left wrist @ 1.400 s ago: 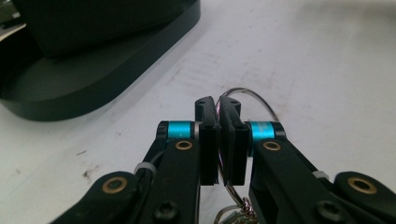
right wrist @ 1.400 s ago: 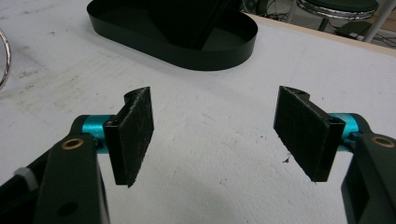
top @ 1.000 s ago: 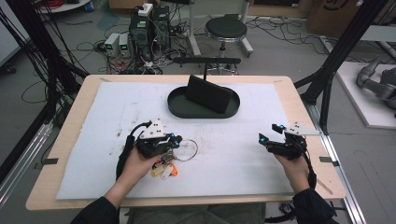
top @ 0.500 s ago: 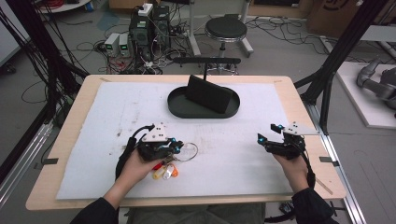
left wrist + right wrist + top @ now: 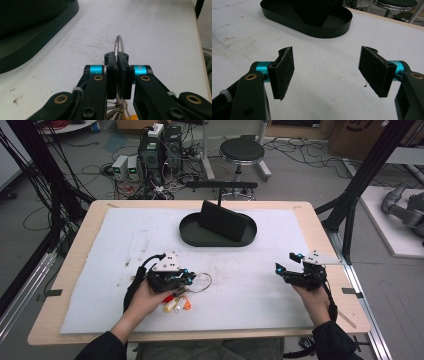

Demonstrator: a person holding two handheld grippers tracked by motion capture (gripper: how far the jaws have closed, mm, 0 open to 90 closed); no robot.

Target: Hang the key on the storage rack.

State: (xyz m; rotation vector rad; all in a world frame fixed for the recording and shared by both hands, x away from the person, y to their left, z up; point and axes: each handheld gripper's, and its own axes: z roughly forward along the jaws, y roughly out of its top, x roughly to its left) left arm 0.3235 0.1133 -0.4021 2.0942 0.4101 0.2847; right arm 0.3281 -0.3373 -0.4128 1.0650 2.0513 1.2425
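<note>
I see the left tongs [image 5: 189, 278] low over the white mat [image 5: 260, 265], near the front edge of the surface [image 5: 75, 260] and a little left of its middle. In the left gripper view its two jaws are pressed together on a thin metal ring [image 5: 117, 45], which stands upright between them; the far arc of the ring comes out beyond the tips. Under the jaws hang several thin wires [image 5: 117, 110], and a small orange piece [image 5: 132, 117] is at the bottom edge. From the high view, the ring [image 5: 202, 281] lies toward the middle of the surface from the tongs, and small plugs [image 5: 176, 304] in red, white and orange rest on the mat just in front of the left hand [image 5: 145, 295].

The right tongs [image 5: 287, 262] are near the right edge of the surface, about as far from the front edge as the left ones. The jaws stand wide apart and nothing is between them; in the right gripper view the two dark pads [image 5: 284, 71] face each other above the bare mat. The right hand [image 5: 315, 297] holds this gripper from the front side.

A black oval tray [image 5: 195, 235] sits toward the back edge, near the middle. A dark flat object [image 5: 222, 220] stands tilted in it; I cannot tell what it is.
</note>
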